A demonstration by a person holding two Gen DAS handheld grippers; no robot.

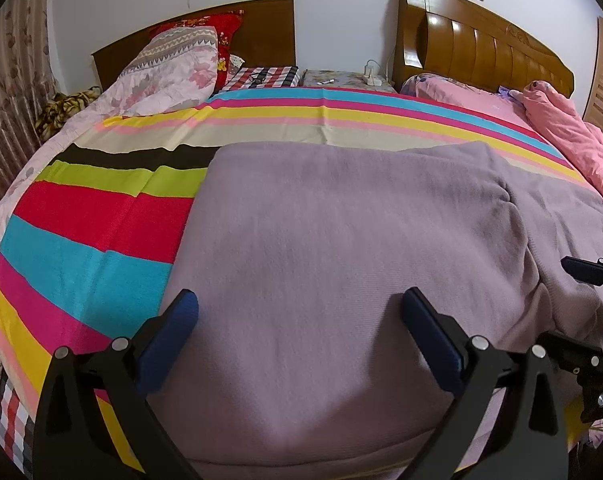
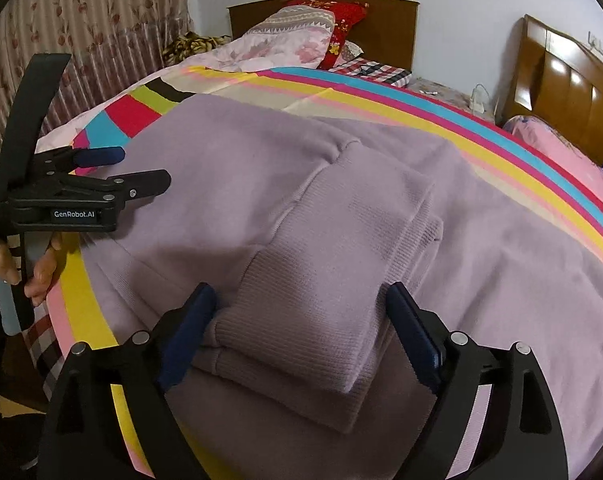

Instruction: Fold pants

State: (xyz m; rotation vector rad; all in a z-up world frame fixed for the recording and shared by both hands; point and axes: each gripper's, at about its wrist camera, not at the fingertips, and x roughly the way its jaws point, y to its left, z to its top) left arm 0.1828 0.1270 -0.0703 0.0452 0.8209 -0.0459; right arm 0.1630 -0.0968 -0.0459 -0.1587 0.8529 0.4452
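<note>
Pants: matt lilac knit cloth, fine ribbed cuff. Striped sheet: smooth woven cloth, slight sheen. Headboard: glossy varnished wood. Right gripper: matt black plastic w/ blue rubbery pads, metal rivets.

The left gripper has a small label with white letters that say "GenRobot.AI"; other letters are cut off.
</note>
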